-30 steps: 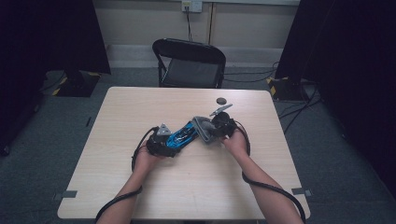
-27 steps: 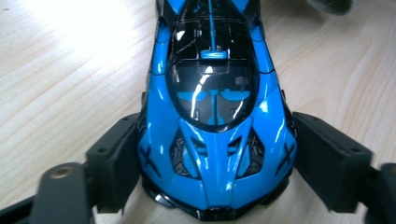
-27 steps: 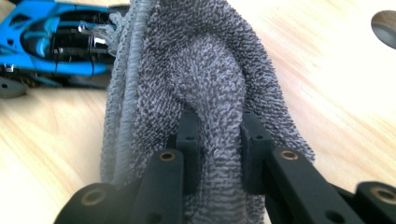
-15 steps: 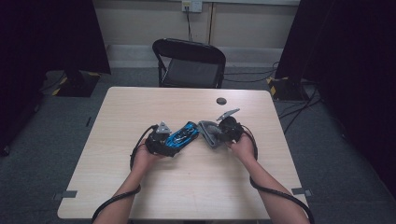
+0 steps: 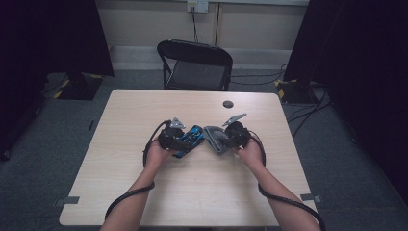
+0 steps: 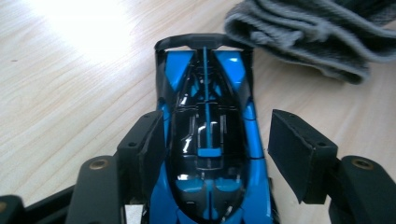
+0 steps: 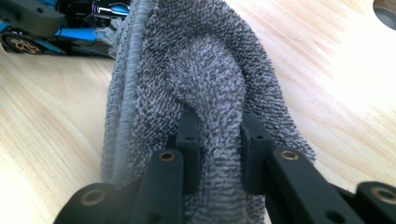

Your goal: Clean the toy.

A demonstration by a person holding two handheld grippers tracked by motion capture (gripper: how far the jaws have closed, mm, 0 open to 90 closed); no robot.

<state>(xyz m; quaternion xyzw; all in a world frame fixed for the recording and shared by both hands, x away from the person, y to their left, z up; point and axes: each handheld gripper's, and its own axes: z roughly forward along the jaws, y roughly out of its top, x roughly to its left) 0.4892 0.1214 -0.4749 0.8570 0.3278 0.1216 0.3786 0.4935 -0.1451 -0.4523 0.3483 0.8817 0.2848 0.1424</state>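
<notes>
A: Where does the job stand?

B: Judging by what is in hand, it looks like wiping down the blue toy race car [image 6: 208, 135] with the grey towel [image 7: 201, 88]. Both sit near the middle of the tabletop [image 5: 144, 202], well away from every edge, the car toward the left edge and the towel toward the right.

A: Who has what?

B: The right tool [image 7: 218, 149] has its jaws pinched tight on a fold of the towel, which bulges out on both sides of the pads. The left tool [image 6: 224, 151] straddles the car. Its jaws have just been closing, with the car between them. One pad rests against the car's flank; the other stands clear of the body with tabletop showing in the gap, so I'd call it not yet clamped.

A: Is the towel on the car?

B: Just beside it. In the left gripper view the towel lies past the car's rear wing, close, but I can't tell whether they touch.

A: So what's left?

B: I'd say nearly all of it: the cloth is ready, the car is not yet secured, and the wiping itself seems still ahead. The small dark disc [image 5: 228, 104] near the far edge lies untouched.
</notes>
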